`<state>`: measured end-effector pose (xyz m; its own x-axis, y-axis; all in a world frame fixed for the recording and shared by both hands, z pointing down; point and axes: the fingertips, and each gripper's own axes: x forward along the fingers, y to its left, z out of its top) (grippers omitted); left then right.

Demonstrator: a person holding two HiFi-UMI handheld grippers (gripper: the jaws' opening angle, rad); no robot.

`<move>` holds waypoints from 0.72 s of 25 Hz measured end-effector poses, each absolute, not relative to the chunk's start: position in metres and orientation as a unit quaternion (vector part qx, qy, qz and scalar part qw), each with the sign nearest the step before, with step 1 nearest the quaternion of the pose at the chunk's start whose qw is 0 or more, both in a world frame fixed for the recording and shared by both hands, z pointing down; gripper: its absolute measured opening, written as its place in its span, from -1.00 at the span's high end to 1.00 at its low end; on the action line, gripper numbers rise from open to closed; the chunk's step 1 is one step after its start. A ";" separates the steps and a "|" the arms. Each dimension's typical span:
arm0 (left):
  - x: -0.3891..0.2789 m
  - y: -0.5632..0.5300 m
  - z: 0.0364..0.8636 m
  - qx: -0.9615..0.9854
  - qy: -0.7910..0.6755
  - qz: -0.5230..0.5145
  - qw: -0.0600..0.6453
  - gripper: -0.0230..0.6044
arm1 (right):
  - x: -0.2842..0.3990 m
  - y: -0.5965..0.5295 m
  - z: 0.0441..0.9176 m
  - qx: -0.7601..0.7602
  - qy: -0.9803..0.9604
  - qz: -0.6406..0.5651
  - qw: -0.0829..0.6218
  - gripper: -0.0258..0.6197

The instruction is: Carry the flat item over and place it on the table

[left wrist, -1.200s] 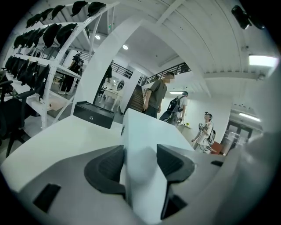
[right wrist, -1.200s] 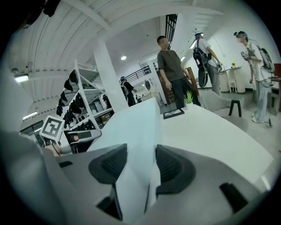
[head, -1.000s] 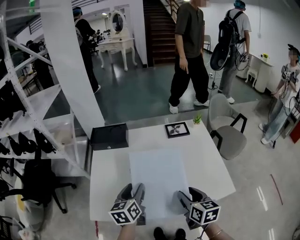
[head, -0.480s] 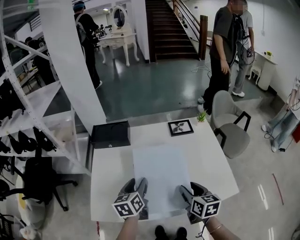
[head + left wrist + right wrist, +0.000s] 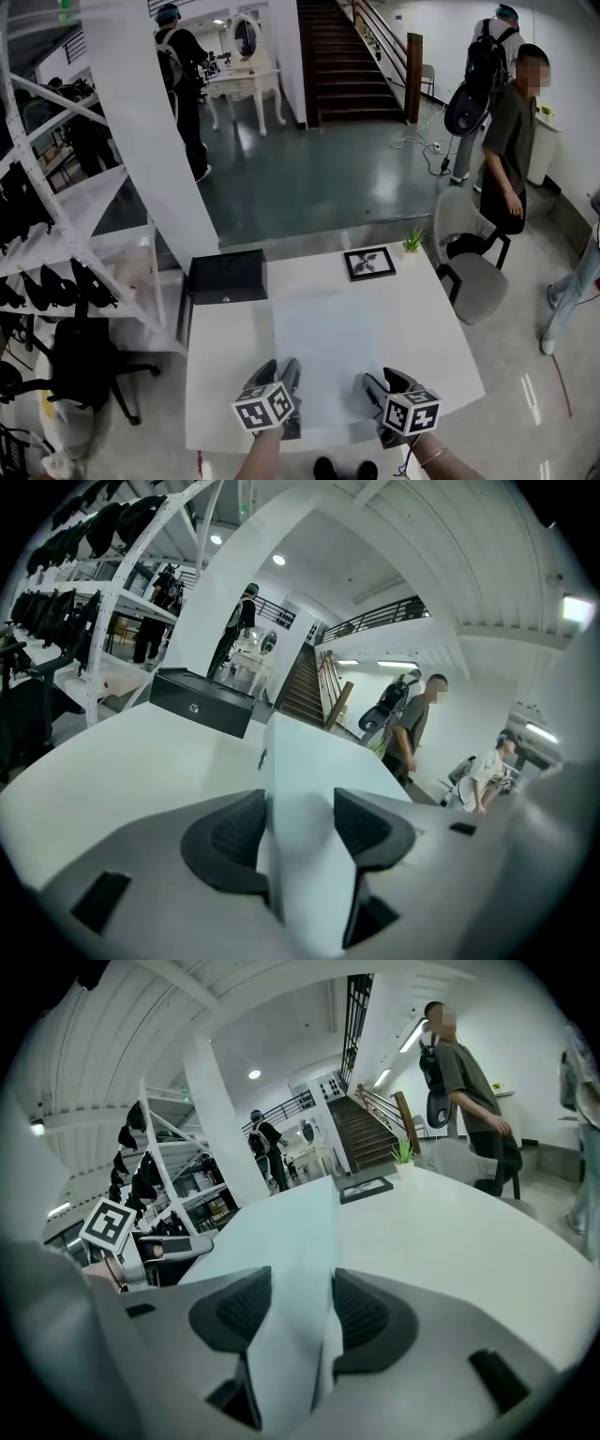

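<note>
A thin white flat sheet (image 5: 326, 354) hangs level over the white table (image 5: 225, 356), held by its near edge. My left gripper (image 5: 292, 384) is shut on the sheet's near left corner, and the sheet (image 5: 300, 789) runs out between its dark pads (image 5: 234, 836). At the near right corner my right gripper (image 5: 373, 396) is shut on it as well; the sheet (image 5: 300, 1251) passes between that gripper's pads (image 5: 361, 1314). The left gripper's marker cube (image 5: 111, 1226) shows at the left of the right gripper view.
A black box (image 5: 227, 276) sits at the table's far left corner. A framed picture (image 5: 368, 263) and a small green plant (image 5: 413, 243) stand at the far right. A grey chair (image 5: 469, 253) is beside the table, white shelving (image 5: 66, 234) to the left, and people stand on the floor beyond.
The view has shifted forward over the table with the sheet carried along. The person in the dark shirt walked from the middle of the floor to the chair at right.
</note>
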<state>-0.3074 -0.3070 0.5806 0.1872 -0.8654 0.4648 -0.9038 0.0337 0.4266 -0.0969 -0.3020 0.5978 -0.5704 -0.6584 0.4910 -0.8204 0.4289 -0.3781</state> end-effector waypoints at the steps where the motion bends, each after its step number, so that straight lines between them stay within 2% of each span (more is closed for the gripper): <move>1: -0.307 -0.309 0.581 0.693 -0.637 0.031 0.335 0.20 | -0.097 -0.304 0.599 0.443 -0.834 0.300 0.136 0.27; 18: -0.308 -0.320 0.597 0.675 -0.640 0.067 0.361 0.21 | -0.097 -0.315 0.613 0.439 -0.828 0.316 0.149 0.27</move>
